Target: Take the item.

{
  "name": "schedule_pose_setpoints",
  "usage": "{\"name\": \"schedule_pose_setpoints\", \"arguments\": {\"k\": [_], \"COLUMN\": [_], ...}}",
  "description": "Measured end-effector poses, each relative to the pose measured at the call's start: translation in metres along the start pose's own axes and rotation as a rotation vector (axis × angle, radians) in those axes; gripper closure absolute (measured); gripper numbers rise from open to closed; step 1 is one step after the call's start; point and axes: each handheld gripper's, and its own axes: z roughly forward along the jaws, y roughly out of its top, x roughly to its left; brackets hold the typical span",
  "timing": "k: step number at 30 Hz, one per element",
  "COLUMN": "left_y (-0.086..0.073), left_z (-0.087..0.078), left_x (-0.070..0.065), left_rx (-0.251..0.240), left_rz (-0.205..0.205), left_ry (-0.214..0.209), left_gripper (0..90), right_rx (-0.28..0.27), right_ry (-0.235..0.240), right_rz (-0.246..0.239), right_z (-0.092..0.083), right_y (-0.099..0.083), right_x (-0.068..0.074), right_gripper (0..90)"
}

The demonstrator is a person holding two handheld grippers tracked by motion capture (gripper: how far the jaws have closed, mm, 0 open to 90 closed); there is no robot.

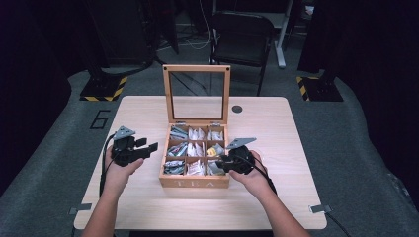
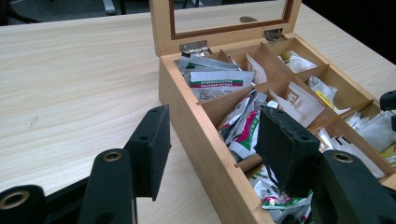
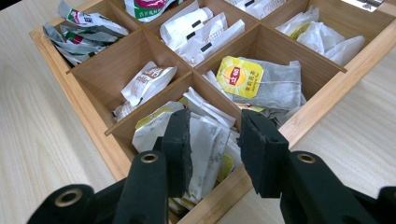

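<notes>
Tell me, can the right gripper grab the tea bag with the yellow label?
Probably yes. The box's lid stands open, the tea bag with the yellow label lies on top in its compartment, and the right gripper hovers open just short of it.

Light wood table [image 1: 148, 202], rounded corners, set on grey floor [image 1: 44, 163]. Wooden tea box [image 1: 195, 182] placed near table centre, glass lid stood open at the far side. Small dark round disc [image 1: 237, 109] seen just beyond the box, toward the far edge.

Black two-jaw left tool [image 1: 146, 146], right tool [image 1: 221, 159], grey three-cornered plates, black cables, brass-ringed holes
</notes>
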Motion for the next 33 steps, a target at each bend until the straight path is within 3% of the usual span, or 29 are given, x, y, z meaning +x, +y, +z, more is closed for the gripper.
{"name": "schedule_pose_setpoints", "arguments": {"k": [5,14,16,20,24,33], "left_y": [-0.001,-0.001,-0.001,-0.001,-0.001,-0.001], "left_z": [-0.001,-0.001,-0.001,-0.001,-0.002,-0.003], "left_x": [0.002,0.003,0.003,0.003,0.005,0.007], "left_rx": [0.003,0.003,0.001,0.003,0.000,-0.004], "left_rz": [-0.007,-0.008,-0.007,-0.010,-0.010,-0.012], "left_ry": [0.004,0.007,0.007,0.007,0.014,0.016], "left_gripper": [44.5,44.3,44.2,44.1,44.1,44.0], "right_rx": [0.010,-0.009,-0.021,-0.027,-0.017,-0.019], "right_ry": [0.013,0.043,0.052,0.059,0.055,0.059], "right_rz": [0.004,-0.029,-0.015,-0.013,-0.040,-0.039], "right_z": [0.005,0.004,0.004,0.004,0.005,-0.009], "right_y": [-0.001,0.002,0.003,0.006,0.010,0.025], "right_x": [0.002,0.011,0.012,0.013,0.015,0.013], "right_gripper": [64.0,82.1,84.6,85.3,85.4,85.8]}}
